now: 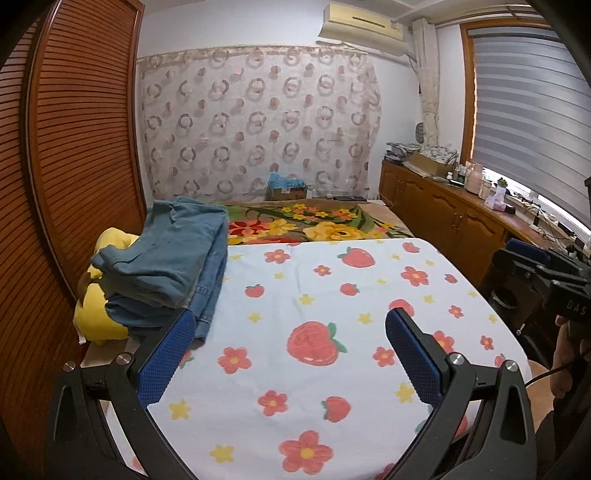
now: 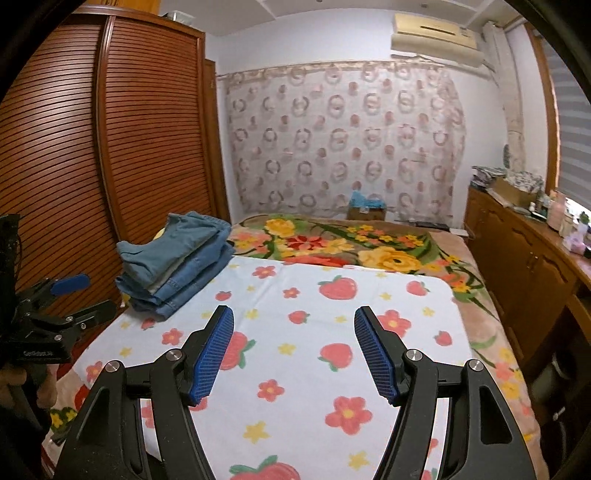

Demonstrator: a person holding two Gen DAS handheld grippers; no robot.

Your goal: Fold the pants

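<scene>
Strawberry sheet (image 2: 306, 295) under tongs (image 2: 293, 354), jeans (image 2: 177, 254) beside

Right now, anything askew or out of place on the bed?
Only the jeans pile: it sits at the bed's left edge, its top pair rumpled and skewed, overhanging a yellow garment. The strawberry sheet lies flat.

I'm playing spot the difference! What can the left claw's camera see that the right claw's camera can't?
Only the left camera shows the yellow cloth beneath the folded jeans, plus the right claw at its edge. Only the right camera shows the left claw, open beside the wardrobe. Both show the jeans pile, the strawberry blanket, the curtain and the air conditioner.
</scene>
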